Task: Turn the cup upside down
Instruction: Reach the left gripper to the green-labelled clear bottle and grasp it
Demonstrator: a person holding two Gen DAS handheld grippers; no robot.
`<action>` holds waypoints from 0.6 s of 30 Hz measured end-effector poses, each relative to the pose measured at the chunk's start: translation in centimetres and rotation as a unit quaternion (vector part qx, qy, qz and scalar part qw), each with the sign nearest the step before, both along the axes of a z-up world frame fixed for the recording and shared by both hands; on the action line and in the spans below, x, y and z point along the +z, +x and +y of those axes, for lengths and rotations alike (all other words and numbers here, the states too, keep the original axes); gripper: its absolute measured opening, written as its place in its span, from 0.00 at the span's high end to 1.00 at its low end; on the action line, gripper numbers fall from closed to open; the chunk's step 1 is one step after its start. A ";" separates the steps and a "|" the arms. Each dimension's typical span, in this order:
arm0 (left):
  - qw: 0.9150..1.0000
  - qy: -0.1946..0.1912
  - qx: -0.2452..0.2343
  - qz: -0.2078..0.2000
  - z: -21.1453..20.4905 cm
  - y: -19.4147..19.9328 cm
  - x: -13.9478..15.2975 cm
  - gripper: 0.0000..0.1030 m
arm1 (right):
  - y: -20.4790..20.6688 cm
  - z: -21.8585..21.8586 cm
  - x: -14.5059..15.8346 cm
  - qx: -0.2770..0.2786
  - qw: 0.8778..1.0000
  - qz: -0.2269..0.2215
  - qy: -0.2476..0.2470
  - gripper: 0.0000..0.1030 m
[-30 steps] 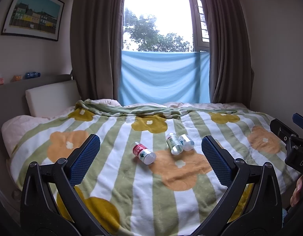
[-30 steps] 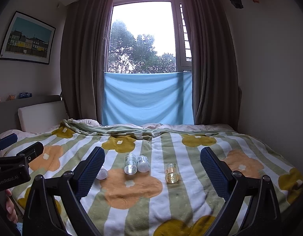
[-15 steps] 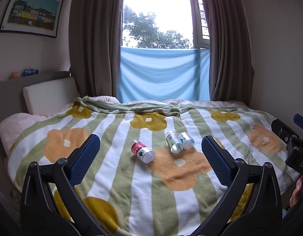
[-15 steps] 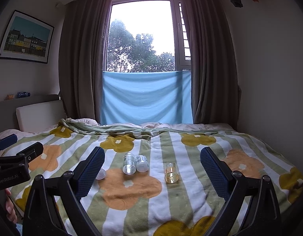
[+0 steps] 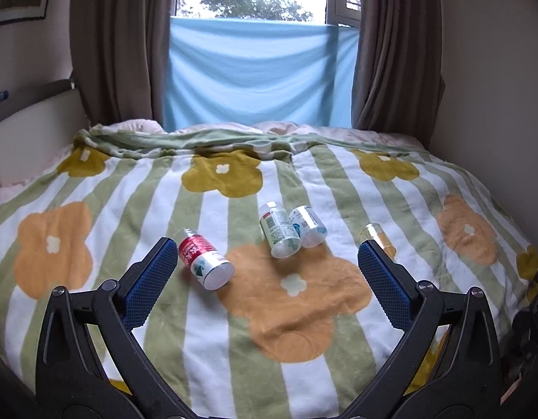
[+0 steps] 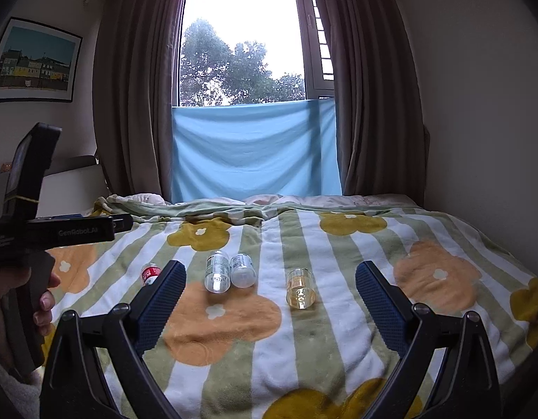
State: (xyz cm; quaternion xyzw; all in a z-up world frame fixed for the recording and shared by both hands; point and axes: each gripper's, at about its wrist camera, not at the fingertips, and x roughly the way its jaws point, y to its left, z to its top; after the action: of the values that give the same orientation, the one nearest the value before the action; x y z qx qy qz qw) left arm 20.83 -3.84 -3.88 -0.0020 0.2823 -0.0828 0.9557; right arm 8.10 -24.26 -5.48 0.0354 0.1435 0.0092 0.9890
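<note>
Several small clear cups lie on their sides on the flowered blanket. A red-labelled cup [image 5: 204, 258] lies just inside my left gripper's left finger; it also shows in the right wrist view [image 6: 150, 274]. Two cups lie side by side, one green-labelled [image 5: 279, 234] [image 6: 217, 272] and one blue-labelled [image 5: 308, 226] [image 6: 242, 270]. A yellow-tinted cup [image 6: 300, 288] lies ahead of my right gripper, partly hidden in the left view [image 5: 375, 235]. My left gripper [image 5: 269, 281] is open and empty above the blanket. My right gripper [image 6: 270, 296] is open and empty.
The striped blanket [image 5: 234, 331] covers the bed. A headboard and pillow [image 5: 35, 139] stand at the left, curtains and a blue cloth [image 6: 255, 150] over the window behind, a wall [image 6: 478, 122] at the right. The left gripper's body and the hand holding it [image 6: 28, 244] show at left.
My left gripper has moved forward and lower toward the cups, which now look larger and nearer. My right gripper has stayed about level; the left tool has risen in its view.
</note>
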 end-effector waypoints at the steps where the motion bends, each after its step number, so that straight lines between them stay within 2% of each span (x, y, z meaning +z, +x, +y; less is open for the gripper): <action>1: 1.000 -0.004 -0.006 0.019 -0.1 2.0 -0.7 0.00 | 0.4 0.0 -0.4 0.003 1.000 0.003 -0.001 0.06; 5: 0.995 -0.014 -0.010 0.101 -1.5 10.1 -4.1 0.00 | 2.5 -0.1 -2.6 0.030 0.999 0.015 0.005 0.05; 8: 0.989 0.001 0.001 0.146 -2.5 15.3 -6.4 0.00 | 4.1 0.1 -4.3 0.048 0.998 0.029 0.006 0.05; 13: 0.972 0.031 0.033 0.229 -3.7 22.8 -10.9 0.00 | 5.7 0.4 -6.3 0.068 0.997 0.044 -0.008 0.05; 18: 0.956 0.072 0.058 0.280 -4.5 27.0 -14.7 0.01 | 6.5 0.1 -7.4 0.072 0.996 0.052 -0.006 0.05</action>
State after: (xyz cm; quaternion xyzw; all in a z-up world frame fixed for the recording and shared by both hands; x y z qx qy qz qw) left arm 47.83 -8.35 -18.62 0.0277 0.5433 -0.0031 0.8391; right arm 14.64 -24.12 -12.86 0.0193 0.1969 0.0782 0.9771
